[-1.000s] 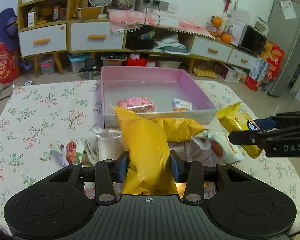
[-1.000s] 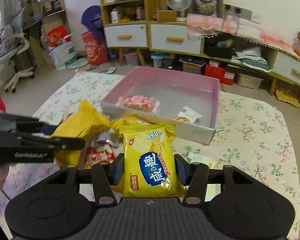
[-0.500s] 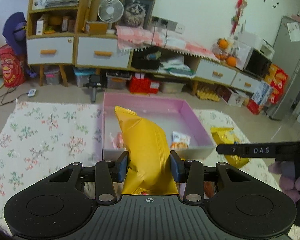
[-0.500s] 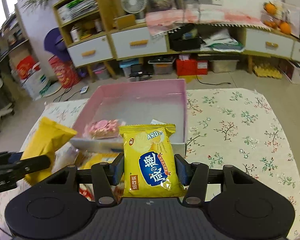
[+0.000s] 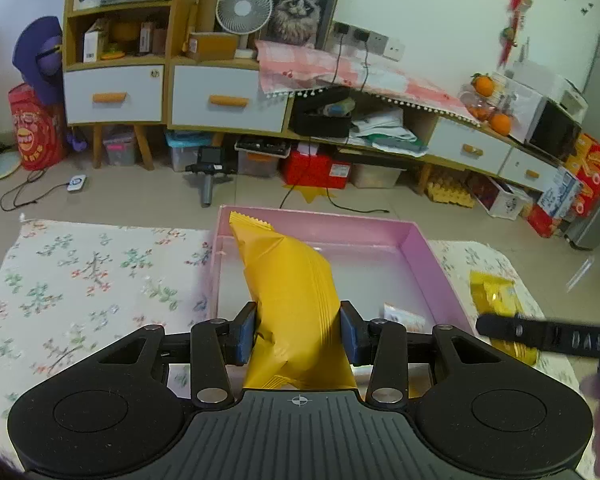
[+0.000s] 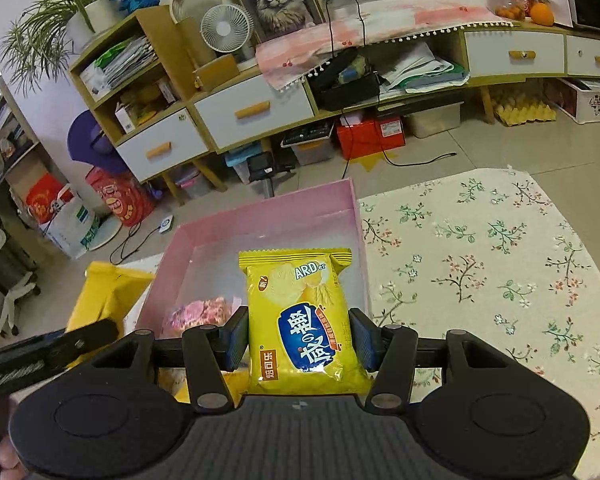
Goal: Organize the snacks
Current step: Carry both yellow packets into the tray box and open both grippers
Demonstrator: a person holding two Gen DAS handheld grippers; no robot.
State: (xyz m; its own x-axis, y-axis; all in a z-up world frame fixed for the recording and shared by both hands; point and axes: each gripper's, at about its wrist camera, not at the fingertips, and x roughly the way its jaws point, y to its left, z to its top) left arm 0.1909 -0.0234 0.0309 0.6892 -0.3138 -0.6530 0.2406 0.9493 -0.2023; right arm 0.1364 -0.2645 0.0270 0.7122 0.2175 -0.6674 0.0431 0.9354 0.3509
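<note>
1. Box position is the thing that matters: the pink box [image 5: 428, 252] sits straight ahead of and below both claws, open side up, so the coming move looks like a short drop forward for either bag.
2. Left claw [image 5: 298, 332] is clamped on a plain orange-yellow bag [image 5: 288, 280]. The bag's long axis points away from the claw, its far crimped end over the far left corner of the box.
3. Right claw [image 6: 298, 338] is clamped on a yellow chip bag [image 6: 304, 316] with blue lettering, long axis also pointing away, hanging over the right half of the box near the right wall.
4. Neither hand seems clearly nearer; both bags already overlap the box opening, left bag toward the left side, right bag toward the right. My guess is they can go in side by side without crossing.
5. Already inside: a pink-patterned pack [image 6: 198, 312] near the front left, and a small white pack [image 5: 404, 316] near the front right.
6. Counter [image 6: 480, 248] has a floral cloth, soft and a bit wrinkly.
7. Room beyond: tiled floor, a long low cabinet [image 5: 228, 100] with white drawers, a small fan [image 5: 244, 8] and a framed cat picture [image 5: 298, 20] on top.
</note>
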